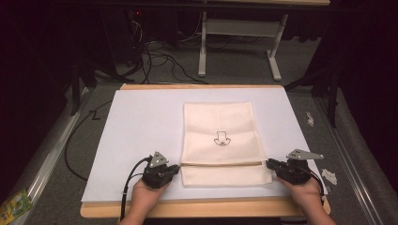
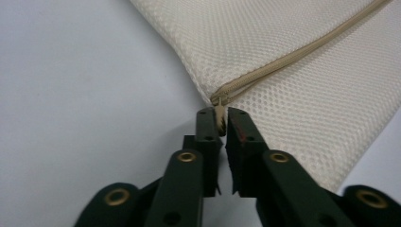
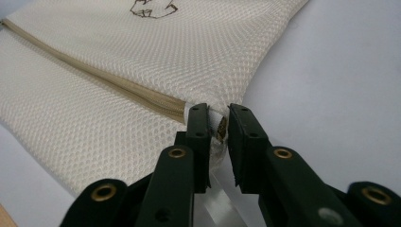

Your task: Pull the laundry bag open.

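A cream mesh bag (image 1: 218,126) with a small black drawing lies flat on the white sheet (image 1: 136,136). Its tan zipper (image 1: 220,164) runs across near the front edge. My left gripper (image 1: 177,168) is at the zipper's left end. In the left gripper view the jaws (image 2: 220,120) are shut on the zipper pull (image 2: 220,112), beside the mesh (image 2: 293,42). My right gripper (image 1: 269,163) is at the bag's right edge. In the right gripper view it (image 3: 219,124) is shut on the bag's edge where the zipper (image 3: 94,75) ends.
The sheet covers a wooden table (image 1: 202,209) whose front edge lies just under the person's hands. Crumpled white scraps (image 1: 329,176) lie on the floor to the right, and a green packet (image 1: 14,206) at the lower left. Cables (image 1: 159,61) and a table frame (image 1: 202,47) stand behind.
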Motion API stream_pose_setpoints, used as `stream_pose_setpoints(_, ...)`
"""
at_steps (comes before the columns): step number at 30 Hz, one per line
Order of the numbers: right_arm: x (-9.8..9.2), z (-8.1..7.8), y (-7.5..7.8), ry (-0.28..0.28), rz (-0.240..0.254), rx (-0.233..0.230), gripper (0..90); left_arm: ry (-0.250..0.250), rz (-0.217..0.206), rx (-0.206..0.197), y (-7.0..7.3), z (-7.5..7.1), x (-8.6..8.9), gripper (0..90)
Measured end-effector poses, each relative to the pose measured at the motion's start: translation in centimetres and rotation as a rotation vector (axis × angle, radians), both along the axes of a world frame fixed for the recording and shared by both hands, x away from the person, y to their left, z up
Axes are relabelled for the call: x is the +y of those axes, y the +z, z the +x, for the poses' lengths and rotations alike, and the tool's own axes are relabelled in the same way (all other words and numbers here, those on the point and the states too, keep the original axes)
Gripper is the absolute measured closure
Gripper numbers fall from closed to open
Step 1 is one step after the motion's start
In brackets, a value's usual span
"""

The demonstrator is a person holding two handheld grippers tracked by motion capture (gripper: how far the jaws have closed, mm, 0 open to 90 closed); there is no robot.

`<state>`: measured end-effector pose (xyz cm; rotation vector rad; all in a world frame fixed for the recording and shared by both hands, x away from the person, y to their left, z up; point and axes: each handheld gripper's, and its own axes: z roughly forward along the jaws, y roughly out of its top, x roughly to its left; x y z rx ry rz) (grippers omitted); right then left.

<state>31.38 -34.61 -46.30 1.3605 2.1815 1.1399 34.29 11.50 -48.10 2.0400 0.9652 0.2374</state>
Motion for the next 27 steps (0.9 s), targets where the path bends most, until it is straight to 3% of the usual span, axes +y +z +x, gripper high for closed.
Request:
stream_pose_setpoints(2, -0.3, -0.1, 0.4, -0.003, 0.026, -0.03, 70.8, 0.016, -0.025, -0.005, 0.3, 0.1, 0.5, 66.7)
stream_pose_setpoints(5, -0.6, -0.2, 0.8, -0.012, 0.053, -0.043, 65.1, 0.038, -0.057, -0.019, 0.6, 0.2, 1.0, 61.5)
stream_pose_setpoints(6, -0.9, -0.3, 1.1, -0.026, 0.075, -0.074, 56.5, 0.065, -0.07, -0.047, 1.1, 0.3, 1.6, 58.3)
stream_pose_setpoints(8, -1.0, -0.4, 1.2, -0.033, 0.083, -0.09, 53.3, 0.079, -0.073, -0.066, 1.4, 0.3, 2.0, 52.8)
stream_pose_setpoints(9, -1.3, -0.4, 1.3, -0.045, 0.087, -0.11, 49.5, 0.103, -0.08, -0.094, 1.8, 0.3, 2.5, 52.8)
stream_pose_setpoints(11, -2.1, -0.5, 1.6, -0.098, 0.083, -0.169, 39.1, 0.141, -0.092, -0.141, 2.5, 0.2, 3.5, 44.7)
stream_pose_setpoints(12, -3.1, -0.5, 1.9, -0.156, 0.078, -0.204, 29.7, 0.157, -0.082, -0.173, 2.9, 0.1, 4.1, 38.0)
stream_pose_setpoints(14, -3.7, -0.4, 2.0, -0.181, 0.068, -0.217, 26.9, 0.192, -0.047, -0.242, 3.6, -0.2, 5.5, 34.2)
stream_pose_setpoints(15, -5.1, -0.6, 2.2, -0.223, 0.07, -0.236, 24.4, 0.236, -0.036, -0.277, 4.1, -0.3, 7.0, 25.0)
stream_pose_setpoints(16, -5.1, -0.6, 2.2, -0.223, 0.07, -0.236, 24.4, 0.236, -0.036, -0.277, 4.1, -0.3, 7.0, 21.6)
stream_pose_setpoints(19, -6.8, -0.9, 2.2, -0.275, 0.077, -0.244, 20.5, 0.318, -0.027, -0.289, 4.1, -0.3, 8.9, 15.9)
stream_pose_setpoints(27, -6.0, -0.6, 2.2, -0.245, 0.042, -0.265, 20.1, 0.276, 0.033, -0.309, 4.0, -0.3, 7.9, 15.7)
